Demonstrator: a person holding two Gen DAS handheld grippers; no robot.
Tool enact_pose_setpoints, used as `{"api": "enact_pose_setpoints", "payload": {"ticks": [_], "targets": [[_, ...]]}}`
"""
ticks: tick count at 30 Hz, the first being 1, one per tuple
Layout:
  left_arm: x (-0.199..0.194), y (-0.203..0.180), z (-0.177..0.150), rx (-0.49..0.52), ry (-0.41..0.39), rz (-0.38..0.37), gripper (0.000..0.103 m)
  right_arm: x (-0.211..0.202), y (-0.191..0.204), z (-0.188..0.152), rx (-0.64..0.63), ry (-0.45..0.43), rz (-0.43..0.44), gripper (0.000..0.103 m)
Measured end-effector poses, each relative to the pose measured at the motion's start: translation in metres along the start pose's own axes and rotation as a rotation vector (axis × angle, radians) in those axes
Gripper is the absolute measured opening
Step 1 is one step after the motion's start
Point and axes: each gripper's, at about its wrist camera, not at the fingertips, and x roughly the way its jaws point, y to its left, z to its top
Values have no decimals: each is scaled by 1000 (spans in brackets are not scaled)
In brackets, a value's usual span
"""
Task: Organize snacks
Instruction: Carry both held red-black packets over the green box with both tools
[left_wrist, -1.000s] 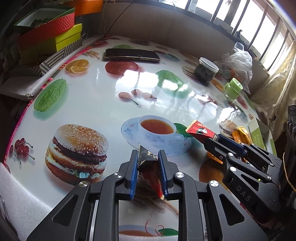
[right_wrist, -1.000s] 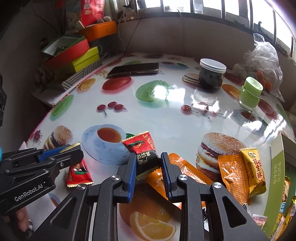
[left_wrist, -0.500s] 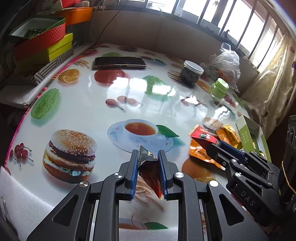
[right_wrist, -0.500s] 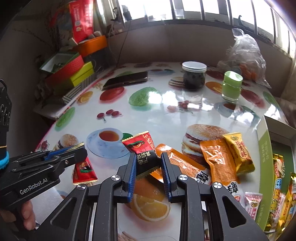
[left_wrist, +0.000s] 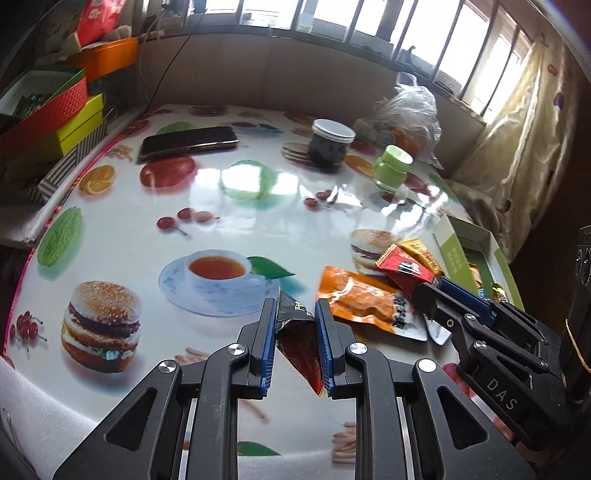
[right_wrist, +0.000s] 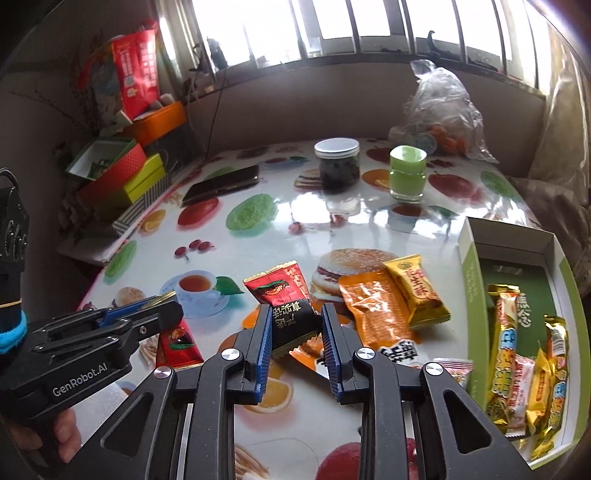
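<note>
My left gripper (left_wrist: 294, 319) is shut on a red and black snack packet (left_wrist: 298, 339), held edge-up above the table; it also shows in the right wrist view (right_wrist: 177, 341). My right gripper (right_wrist: 294, 325) is shut on another red and black snack packet (right_wrist: 286, 301), seen in the left wrist view (left_wrist: 404, 267) too. An orange pouch (right_wrist: 373, 314) and a yellow packet (right_wrist: 417, 291) lie on the table. A green box (right_wrist: 469, 280) at the right holds several wrapped snacks (right_wrist: 524, 369).
A dark jar with a white lid (right_wrist: 337, 164), a green jar (right_wrist: 407, 173) and a plastic bag (right_wrist: 443, 114) stand at the back. A phone (right_wrist: 221, 184) lies back left. Stacked red, yellow and orange boxes (right_wrist: 122, 173) sit at the left edge.
Both grippers have lifted and drawn back toward the right with their packets. The green box with snacks has come into view.
</note>
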Motion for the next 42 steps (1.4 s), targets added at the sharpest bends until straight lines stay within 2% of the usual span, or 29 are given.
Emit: {"api": "enact_pose_setpoints", "payload": {"ticks": [13, 27, 42], "targets": [[-1, -38, 10, 69, -15, -62, 22, -37, -35, -6, 57, -53, -79, 25], [6, -83, 28, 128, -21, -145, 22, -60, -80, -17, 135, -73, -165, 25], [31, -135, 45, 173, 31, -267, 22, -80, -130, -34, 247, -77, -256, 25]]}}
